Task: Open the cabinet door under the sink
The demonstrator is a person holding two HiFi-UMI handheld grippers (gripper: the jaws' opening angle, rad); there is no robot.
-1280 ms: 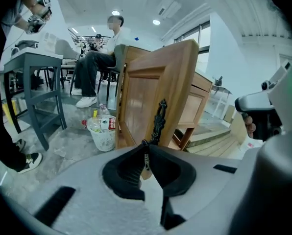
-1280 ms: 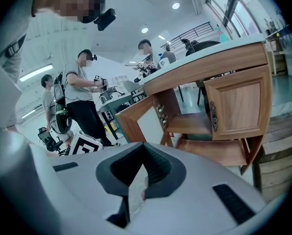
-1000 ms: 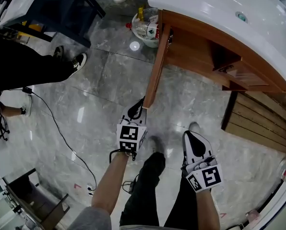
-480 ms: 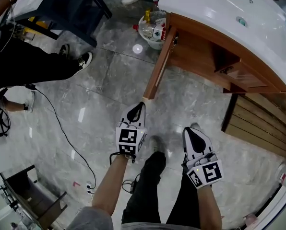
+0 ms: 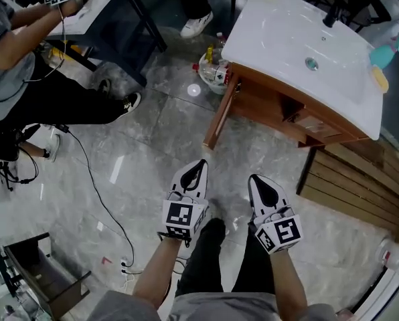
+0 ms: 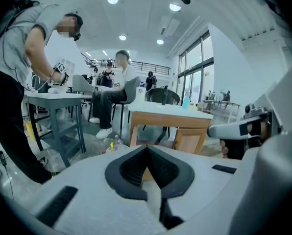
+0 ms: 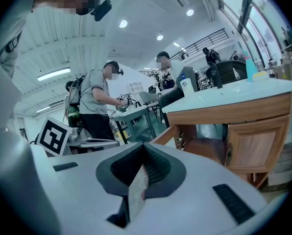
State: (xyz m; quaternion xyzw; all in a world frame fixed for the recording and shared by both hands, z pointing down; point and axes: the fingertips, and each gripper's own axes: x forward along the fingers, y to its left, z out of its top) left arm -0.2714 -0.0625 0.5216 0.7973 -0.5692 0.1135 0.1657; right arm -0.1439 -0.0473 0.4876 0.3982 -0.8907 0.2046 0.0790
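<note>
Wood door [image 5: 221, 116] under sink [image 5: 280, 25]: swung open, just far of left tongs [image 5: 199, 164] and right tongs [image 5: 254, 179] (both closed, empty). Risk: unheld, may drift wider into bottles [image 5: 211, 69] behind.

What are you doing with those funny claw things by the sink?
A person stands in front of the sink with a claw in each hand. The wooden cabinet door under the sink is already open, swung out toward the person. The left claw and the right claw are both shut and hold nothing, and neither touches the door. Another person works at a table off to the side.
</note>
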